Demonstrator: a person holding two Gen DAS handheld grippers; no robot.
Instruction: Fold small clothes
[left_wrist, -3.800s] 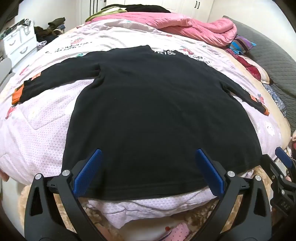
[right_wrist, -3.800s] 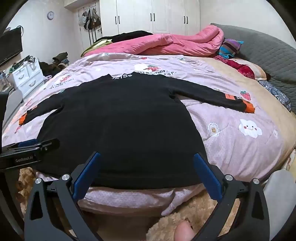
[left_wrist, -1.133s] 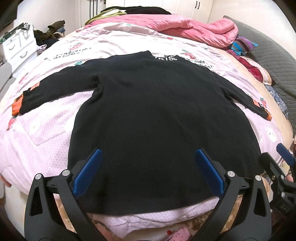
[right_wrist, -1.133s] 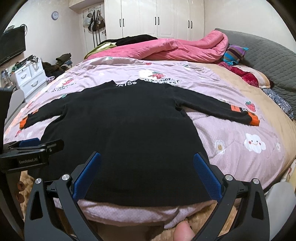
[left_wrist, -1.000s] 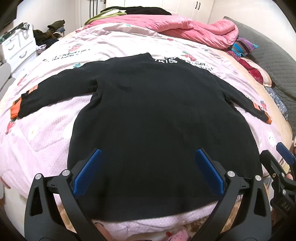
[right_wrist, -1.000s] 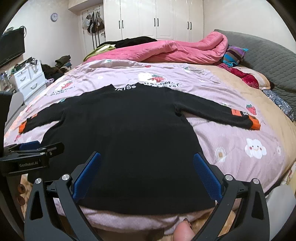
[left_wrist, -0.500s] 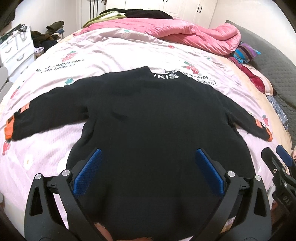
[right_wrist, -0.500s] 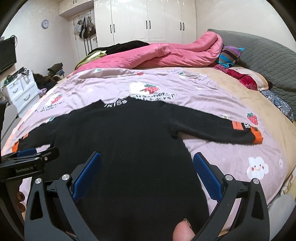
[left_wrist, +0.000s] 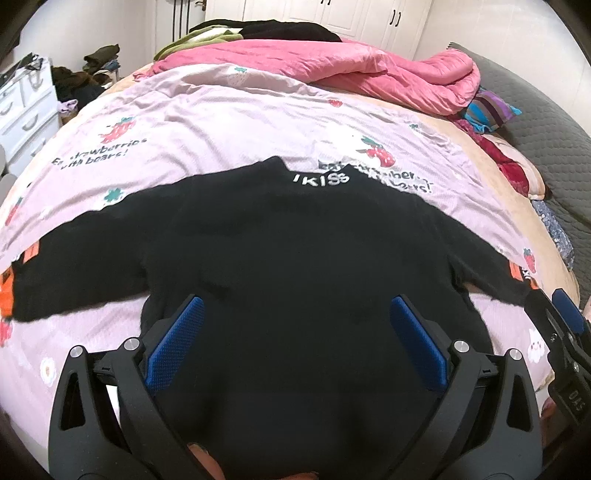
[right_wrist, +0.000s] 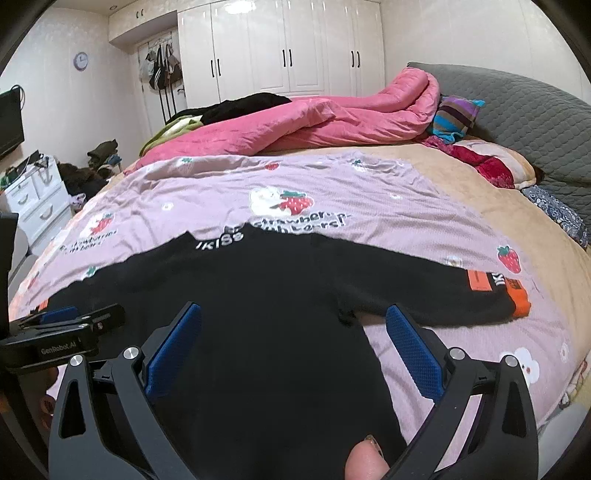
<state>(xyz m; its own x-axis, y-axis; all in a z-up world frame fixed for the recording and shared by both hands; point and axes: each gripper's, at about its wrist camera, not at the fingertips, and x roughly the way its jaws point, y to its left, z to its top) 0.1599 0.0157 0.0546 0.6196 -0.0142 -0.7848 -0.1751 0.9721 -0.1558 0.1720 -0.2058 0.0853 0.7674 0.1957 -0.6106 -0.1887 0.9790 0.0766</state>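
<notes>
now black sweater (left_wrist: 295, 258) lies flat beneath both spread tools.

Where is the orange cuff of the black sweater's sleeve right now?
In the right wrist view, the orange cuff lies far right on the lilac strawberry-print bedcover, ending the black sweater sleeve, just below a printed strawberry.

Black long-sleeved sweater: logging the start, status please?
Left gripper open, right gripper open, both over the sweater. Black long-sleeved sweater flat, sleeves spread, unfolded, on lilac strawberry-print bedspread. Nothing in the way.
</notes>
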